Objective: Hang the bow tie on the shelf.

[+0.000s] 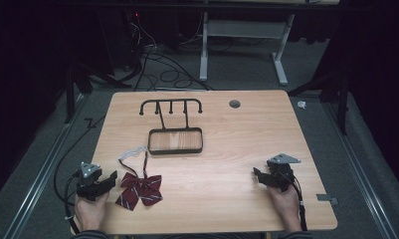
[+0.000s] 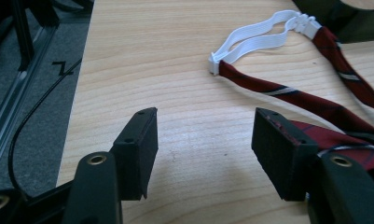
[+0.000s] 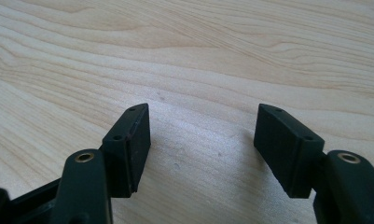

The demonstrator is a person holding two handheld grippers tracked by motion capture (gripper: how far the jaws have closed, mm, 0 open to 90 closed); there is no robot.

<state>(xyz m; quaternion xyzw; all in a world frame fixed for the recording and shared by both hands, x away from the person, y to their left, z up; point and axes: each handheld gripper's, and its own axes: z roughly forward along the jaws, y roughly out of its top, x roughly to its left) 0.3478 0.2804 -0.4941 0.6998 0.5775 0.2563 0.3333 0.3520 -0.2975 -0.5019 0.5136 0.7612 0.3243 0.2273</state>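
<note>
A dark red striped bow tie (image 1: 140,189) with a white elastic strap (image 1: 132,152) lies on the wooden table (image 1: 227,149) at the front left. In the left gripper view the bow tie (image 2: 334,135) sits just right of the jaws, its strap (image 2: 259,39) looping ahead. My left gripper (image 1: 110,178) rests beside the bow's left edge, open, with bare wood between its pads (image 2: 138,144). My right gripper (image 1: 257,175) rests at the front right, open over bare wood (image 3: 203,140). A black wire rack (image 1: 174,124) with hooks and a rectangular base stands behind the bow tie.
A grey round grommet (image 1: 234,104) is set in the table's far side. Cables (image 1: 162,69) and a white desk frame (image 1: 247,45) lie on the floor beyond. A metal rail (image 1: 33,184) runs along the floor left of the table.
</note>
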